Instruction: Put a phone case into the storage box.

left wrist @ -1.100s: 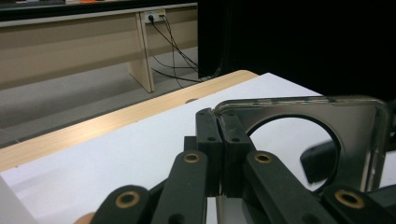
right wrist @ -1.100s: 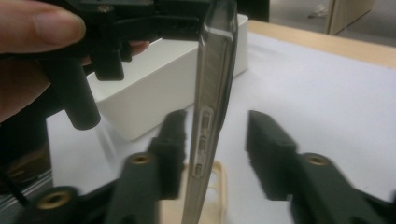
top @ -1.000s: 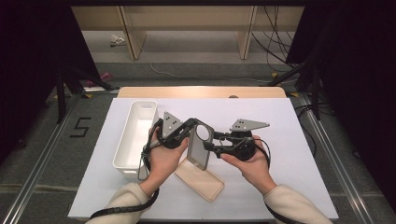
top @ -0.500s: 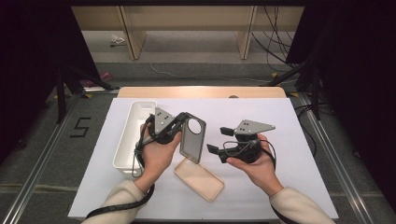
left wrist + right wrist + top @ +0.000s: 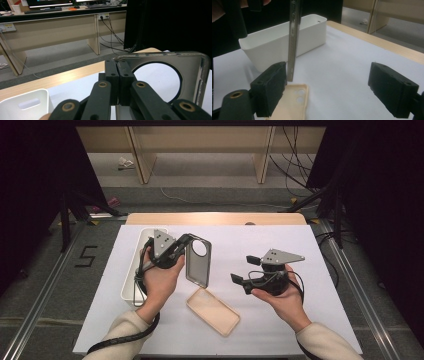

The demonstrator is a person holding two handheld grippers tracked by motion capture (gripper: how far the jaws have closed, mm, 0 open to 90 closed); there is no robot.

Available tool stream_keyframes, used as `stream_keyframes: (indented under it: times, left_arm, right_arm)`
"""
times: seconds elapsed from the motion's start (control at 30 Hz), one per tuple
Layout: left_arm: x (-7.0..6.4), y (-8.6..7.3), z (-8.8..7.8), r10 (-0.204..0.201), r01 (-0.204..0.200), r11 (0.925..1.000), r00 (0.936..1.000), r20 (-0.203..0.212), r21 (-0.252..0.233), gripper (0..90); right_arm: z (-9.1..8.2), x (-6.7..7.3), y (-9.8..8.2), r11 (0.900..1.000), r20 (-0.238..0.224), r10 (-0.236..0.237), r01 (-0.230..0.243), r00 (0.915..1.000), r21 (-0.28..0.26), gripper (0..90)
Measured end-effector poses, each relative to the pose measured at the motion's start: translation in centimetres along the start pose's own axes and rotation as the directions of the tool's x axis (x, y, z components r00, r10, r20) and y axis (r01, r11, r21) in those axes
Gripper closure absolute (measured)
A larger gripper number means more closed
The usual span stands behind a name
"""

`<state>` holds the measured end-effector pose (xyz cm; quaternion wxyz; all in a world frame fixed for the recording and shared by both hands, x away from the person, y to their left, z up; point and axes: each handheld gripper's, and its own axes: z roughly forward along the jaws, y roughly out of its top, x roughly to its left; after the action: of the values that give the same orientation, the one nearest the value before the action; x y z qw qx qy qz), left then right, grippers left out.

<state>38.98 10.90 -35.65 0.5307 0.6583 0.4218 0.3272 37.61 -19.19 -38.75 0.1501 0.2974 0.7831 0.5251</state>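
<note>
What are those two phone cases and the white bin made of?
Held case: probably clear, greyish soft plastic; the table shows through its glossy rim. Case on the table: matte beige, likely silicone or rubbery plastic. Bin: smooth, opaque white moulded plastic, by its rounded edges.

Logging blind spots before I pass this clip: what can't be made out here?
- White bin: its inside is partly hidden by the left hand-held gripper and hand in the high view.
- Grey phone case: its lower part is cut off by the frame edge and jaws in the left gripper view.
- Beige phone case: partly cut off at the bottom edge of the right gripper view.
</note>
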Motion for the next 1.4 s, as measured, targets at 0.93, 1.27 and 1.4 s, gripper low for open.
stream_keyframes:
  times: [0.93, 1.27, 1.4]
  left_arm:
    - [1.9, 1.4, -0.8, -0.04, 0.038, 0.9987, 0.9986, -0.036, -0.033, 88.4]
    - [2.2, 2.3, -0.6, -0.035, 0.033, 0.9985, 0.9987, -0.038, -0.044, 88.4]
    - [2.4, 2.8, -0.6, -0.034, 0.032, 0.9982, 0.9985, -0.043, -0.051, 88.3]
  right_arm:
    - [-3.4, -2.3, -1.9, 0.999, 0.075, 0.032, -0.031, 0.9967, -0.015, 16.4]
    - [-3.7, -2.5, -2.1, 0.999, 0.079, 0.031, -0.031, 0.9964, -0.012, 16.4]
    - [-3.8, -2.6, -2.2, 0.999, 0.082, 0.035, -0.034, 0.996, -0.011, 16.4]
